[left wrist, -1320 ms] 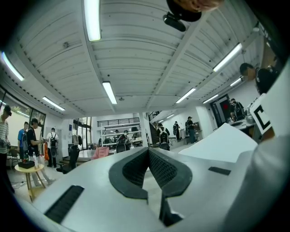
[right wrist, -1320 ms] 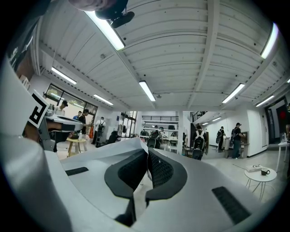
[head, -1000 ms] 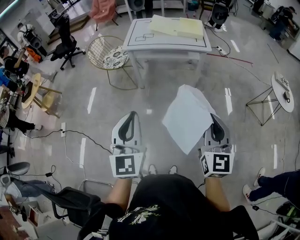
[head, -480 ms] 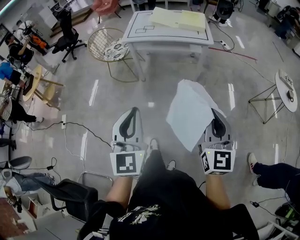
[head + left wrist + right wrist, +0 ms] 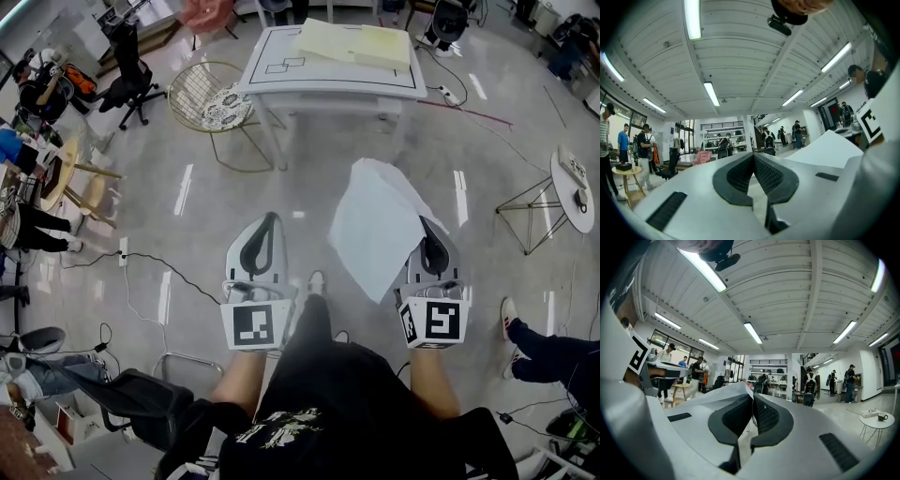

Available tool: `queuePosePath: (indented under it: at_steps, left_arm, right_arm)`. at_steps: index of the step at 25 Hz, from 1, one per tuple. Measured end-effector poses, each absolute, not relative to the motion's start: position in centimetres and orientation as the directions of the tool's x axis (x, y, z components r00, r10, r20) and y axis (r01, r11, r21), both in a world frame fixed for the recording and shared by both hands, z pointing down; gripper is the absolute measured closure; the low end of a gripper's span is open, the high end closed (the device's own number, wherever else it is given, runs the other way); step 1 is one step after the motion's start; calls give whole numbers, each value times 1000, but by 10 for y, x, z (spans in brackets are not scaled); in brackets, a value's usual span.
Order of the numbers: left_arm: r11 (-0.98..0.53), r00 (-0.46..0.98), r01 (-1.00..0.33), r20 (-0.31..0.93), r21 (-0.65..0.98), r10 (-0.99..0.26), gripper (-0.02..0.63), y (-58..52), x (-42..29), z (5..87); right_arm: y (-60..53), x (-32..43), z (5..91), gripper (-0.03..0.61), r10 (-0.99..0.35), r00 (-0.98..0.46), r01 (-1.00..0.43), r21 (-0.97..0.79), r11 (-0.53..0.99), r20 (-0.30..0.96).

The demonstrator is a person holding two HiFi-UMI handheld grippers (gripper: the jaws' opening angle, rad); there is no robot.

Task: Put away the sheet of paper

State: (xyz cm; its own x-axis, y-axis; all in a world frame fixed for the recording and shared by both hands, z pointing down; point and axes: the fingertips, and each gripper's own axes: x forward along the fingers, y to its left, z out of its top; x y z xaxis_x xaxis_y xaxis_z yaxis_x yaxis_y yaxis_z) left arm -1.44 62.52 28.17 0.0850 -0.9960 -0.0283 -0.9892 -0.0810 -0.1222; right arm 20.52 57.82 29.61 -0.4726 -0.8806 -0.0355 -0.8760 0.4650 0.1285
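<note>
A polished grey floor (image 5: 187, 234) carries everything. At the far middle stands a white desk (image 5: 328, 77) whose top is marked with thin black lines; pale yellow sheets (image 5: 356, 42) lie flat on its far right part. Just left of the desk, a wire chair (image 5: 199, 92) with a patterned cushion (image 5: 228, 112) stands on the floor. A black cable (image 5: 178, 272) trails across the near left floor. At the far right stands a small round side table (image 5: 572, 178) on thin wire legs.

Head view looks steeply down onto floor (image 5: 141, 216); gripper views level along fingers (image 5: 738, 176), sharing ceiling (image 5: 740, 47).
</note>
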Motion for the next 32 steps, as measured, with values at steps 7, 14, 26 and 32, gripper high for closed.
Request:
queuePosePath:
  at_steps: [7, 14, 26, 32]
  left_arm:
    - [-54, 59, -994, -44, -100, -997, 612, 577, -40, 279]
    - [-92, 98, -989, -44, -115, -994, 612, 525, -52, 272]
    - [-135, 141, -984, -49, -113, -989, 612, 447, -97, 266]
    - [-167, 172, -980, -42, -111, -984, 612, 412, -118, 273]
  right_arm:
    - [530, 182, 291, 580, -872, -488, -865, 149, 479, -31]
    - [482, 168, 286, 580, -884, -468, -876, 146, 460, -22]
    - [414, 126, 279, 580, -902, -431, -892, 163, 421, -34]
    - [383, 103, 281, 580, -913, -405, -905, 162, 394, -42]
